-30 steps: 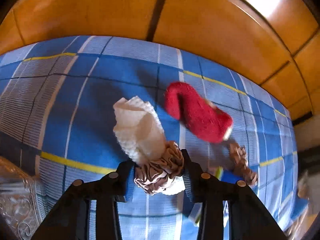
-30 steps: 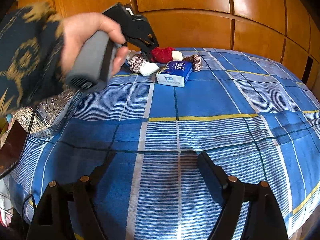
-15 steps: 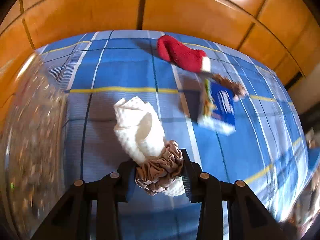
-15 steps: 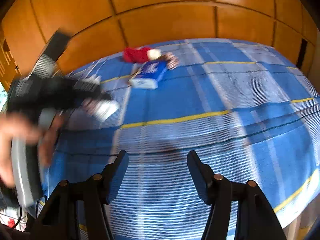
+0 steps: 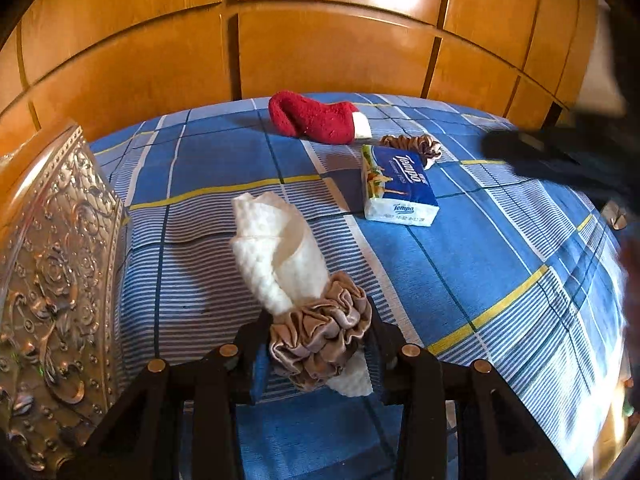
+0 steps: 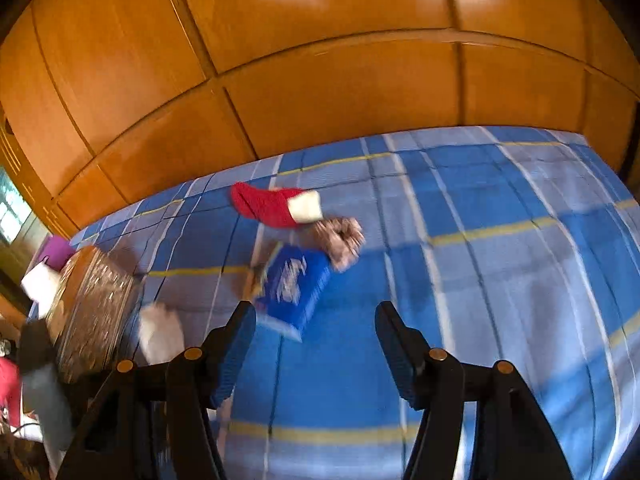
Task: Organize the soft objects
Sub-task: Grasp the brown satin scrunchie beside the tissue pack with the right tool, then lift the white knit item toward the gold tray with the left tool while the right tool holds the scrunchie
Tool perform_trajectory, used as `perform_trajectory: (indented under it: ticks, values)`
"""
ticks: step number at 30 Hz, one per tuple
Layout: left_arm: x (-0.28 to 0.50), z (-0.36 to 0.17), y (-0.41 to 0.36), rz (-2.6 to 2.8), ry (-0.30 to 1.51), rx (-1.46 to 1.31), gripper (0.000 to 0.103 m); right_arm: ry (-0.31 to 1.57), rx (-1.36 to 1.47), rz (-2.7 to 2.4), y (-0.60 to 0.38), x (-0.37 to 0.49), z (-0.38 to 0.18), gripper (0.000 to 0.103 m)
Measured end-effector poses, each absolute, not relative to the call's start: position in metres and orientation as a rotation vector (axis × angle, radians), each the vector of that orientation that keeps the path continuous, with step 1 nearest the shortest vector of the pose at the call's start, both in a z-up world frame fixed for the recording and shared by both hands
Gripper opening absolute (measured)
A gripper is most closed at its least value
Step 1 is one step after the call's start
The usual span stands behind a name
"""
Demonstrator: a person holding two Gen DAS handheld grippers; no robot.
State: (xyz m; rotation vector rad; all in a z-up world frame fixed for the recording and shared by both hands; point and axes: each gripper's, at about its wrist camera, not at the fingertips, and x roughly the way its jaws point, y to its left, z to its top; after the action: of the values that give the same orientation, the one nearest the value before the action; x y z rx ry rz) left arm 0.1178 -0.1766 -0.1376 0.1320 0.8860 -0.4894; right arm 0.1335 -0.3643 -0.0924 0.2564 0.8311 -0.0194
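Observation:
My left gripper [image 5: 316, 354] is shut on a rolled white cloth [image 5: 276, 248] with a brown satin scrunchie [image 5: 320, 340] around its lower end, held above the blue plaid bedspread [image 5: 460, 280]. Farther back lie a red sock [image 5: 316, 120], a blue tissue pack [image 5: 400, 184] and a second brown scrunchie [image 5: 416, 146]. My right gripper [image 6: 316, 340] is open with nothing between its fingers. It hovers over the bedspread [image 6: 500, 280], just short of the tissue pack [image 6: 296, 284], with the sock [image 6: 272, 206] and the scrunchie [image 6: 340, 236] beyond. This view is blurred.
An embossed silvery box [image 5: 52, 280] stands at the left edge of the bed, also in the right wrist view as the box [image 6: 92, 312]. Wooden wall panels [image 5: 320, 40] rise behind the bed. A dark blurred shape [image 5: 560, 160] crosses the right side of the left wrist view.
My left gripper carried the cloth bundle away from the sock toward the silvery box. My right gripper narrowed its jaws, rose and came closer to the tissue pack.

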Motion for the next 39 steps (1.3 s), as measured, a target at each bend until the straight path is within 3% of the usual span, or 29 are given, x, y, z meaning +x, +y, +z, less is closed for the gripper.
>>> perform_trajectory:
  ticks: [11, 14, 15, 16, 24, 30, 39]
  values:
    - [0.120, -0.139, -0.174, -0.503, 0.874, 0.107, 0.041, 1.003, 0.213, -0.118, -0.379, 0.239, -0.129, 0.063]
    - [0.120, -0.139, -0.173, -0.506, 0.873, 0.101, 0.042, 1.049, 0.185, -0.160, -0.385, 0.244, -0.142, 0.025]
    - [0.120, -0.139, -0.173, -0.505, 0.872, 0.102, 0.042, 1.047, 0.173, -0.182, -0.388, 0.240, -0.141, 0.016]
    - [0.119, -0.139, -0.173, -0.505, 0.871, 0.104, 0.042, 1.047, 0.195, -0.177, -0.393, 0.233, -0.141, 0.014]
    - [0.116, -0.137, -0.176, -0.495, 0.864, 0.125, 0.043, 1.077, 0.211, -0.251, -0.415, 0.140, -0.143, 0.014]
    - [0.117, -0.134, -0.179, -0.495, 0.871, 0.140, 0.038, 1.051, 0.252, -0.165, -0.379, 0.053, -0.149, 0.017]
    - [0.129, -0.109, -0.188, -0.502, 0.947, 0.157, 0.034, 0.911, 0.209, -0.226, -0.357, 0.024, -0.157, 0.017]
